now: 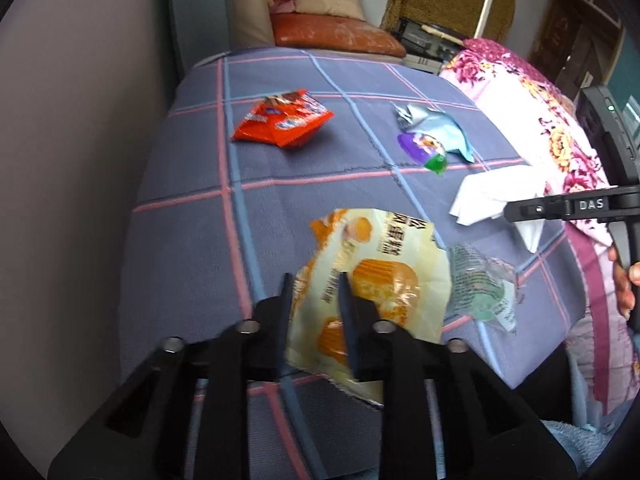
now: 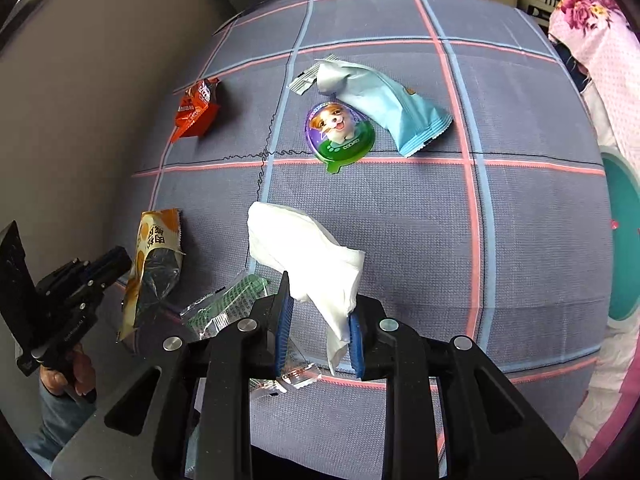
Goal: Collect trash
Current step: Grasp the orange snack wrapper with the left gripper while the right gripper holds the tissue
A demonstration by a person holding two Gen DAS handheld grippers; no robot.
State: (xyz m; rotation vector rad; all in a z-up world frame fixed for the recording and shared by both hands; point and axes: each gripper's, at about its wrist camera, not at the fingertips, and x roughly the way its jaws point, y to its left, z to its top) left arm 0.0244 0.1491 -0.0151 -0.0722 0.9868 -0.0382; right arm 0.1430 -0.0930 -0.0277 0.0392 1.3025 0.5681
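Note:
A yellow snack wrapper [image 1: 372, 280] sits between the fingers of my left gripper [image 1: 316, 300], which is shut on it; in the right wrist view the wrapper [image 2: 152, 264] hangs from that gripper [image 2: 124, 258] above the bed. My right gripper [image 2: 320, 328] is shut on a white tissue [image 2: 304, 248], lifted off the sheet; in the left wrist view the tissue [image 1: 488, 196] is at that gripper's tip [image 1: 510, 212]. Still on the sheet are a red wrapper [image 2: 196, 110], a purple-green egg-shaped lid [image 2: 340, 132], a light blue wrapper [image 2: 384, 104] and a clear green-printed wrapper [image 2: 228, 304].
The trash lies on a bed with a blue checked sheet [image 2: 400, 220]. A grey wall [image 1: 80, 160] runs along its left side. A floral quilt [image 1: 520, 92] is bunched on the right. Cushions [image 1: 336, 32] are stacked beyond the far end.

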